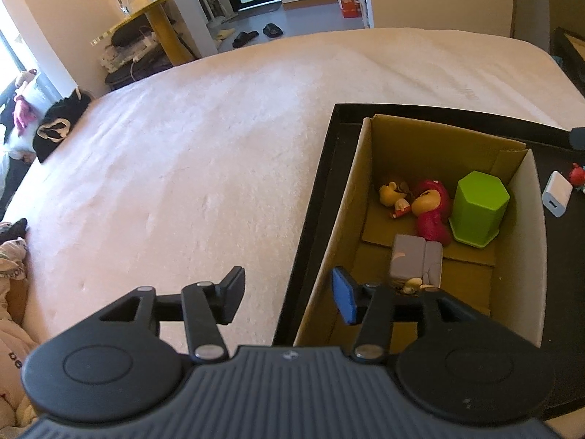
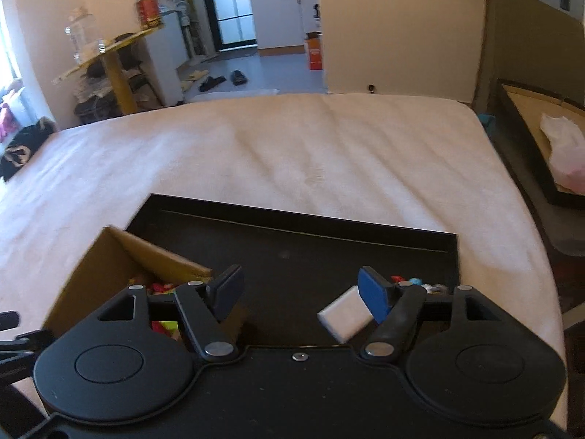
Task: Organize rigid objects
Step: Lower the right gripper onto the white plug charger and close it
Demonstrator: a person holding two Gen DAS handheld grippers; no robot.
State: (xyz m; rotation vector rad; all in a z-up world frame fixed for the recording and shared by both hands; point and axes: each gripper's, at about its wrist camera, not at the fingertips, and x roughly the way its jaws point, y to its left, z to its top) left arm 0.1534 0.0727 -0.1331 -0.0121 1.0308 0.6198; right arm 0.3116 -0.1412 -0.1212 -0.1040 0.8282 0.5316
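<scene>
A cardboard box point(image 1: 351, 197) stands on a black tray point(image 1: 310, 205) on a bed. Inside it lie a green hexagonal container point(image 1: 477, 208), a red figure point(image 1: 431, 208), a yellow figure point(image 1: 393, 194) and a grey block point(image 1: 415, 258). My left gripper point(image 1: 289, 296) is open and empty over the box's left wall. A white charger point(image 1: 555, 194) and a small red toy point(image 1: 577, 173) lie on the tray right of the box. In the right wrist view my right gripper point(image 2: 301, 291) is open and empty above the tray point(image 2: 292, 248), with the white charger point(image 2: 343, 314) just beside its blue right pad point(image 2: 373, 296). The box point(image 2: 109, 259) is at its left.
The bed's pale sheet point(image 1: 201, 146) spreads left of and beyond the tray. Dark clothing point(image 1: 55, 128) lies at the bed's left edge. A second black tray with cardboard and a plastic bag point(image 2: 563, 153) sits to the right of the bed. A yellow round table point(image 1: 157, 18) stands beyond.
</scene>
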